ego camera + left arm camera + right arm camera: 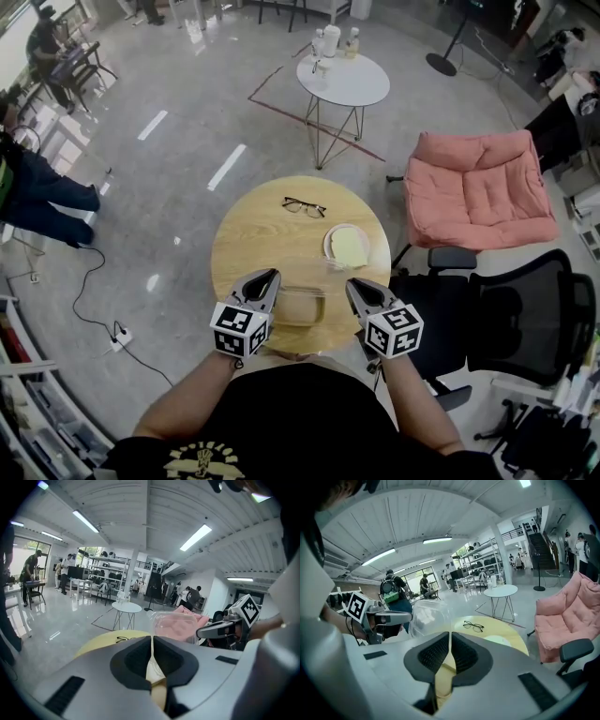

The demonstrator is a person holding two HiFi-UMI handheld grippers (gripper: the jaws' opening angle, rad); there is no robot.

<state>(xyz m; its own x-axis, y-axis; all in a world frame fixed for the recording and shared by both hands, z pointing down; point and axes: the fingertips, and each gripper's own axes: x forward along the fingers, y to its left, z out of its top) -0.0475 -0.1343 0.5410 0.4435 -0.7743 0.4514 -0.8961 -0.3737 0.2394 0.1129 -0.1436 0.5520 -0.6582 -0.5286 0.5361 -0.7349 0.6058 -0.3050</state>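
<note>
1. The left gripper (pixel 265 277) has its fingers drawn together on the thin wall of a clear plastic container (pixel 300 305), at its left side.
2. The right gripper (pixel 357 285) has its fingers pinched shut on the container's right side.
3. The container sits between the two grippers, at the near part of the round wooden worktop (pixel 248 239).
4. Farther back lie black-framed glasses (pixel 304 206) and, to their right, a white plate (pixel 331 246) carrying a pale yellow square.
</note>
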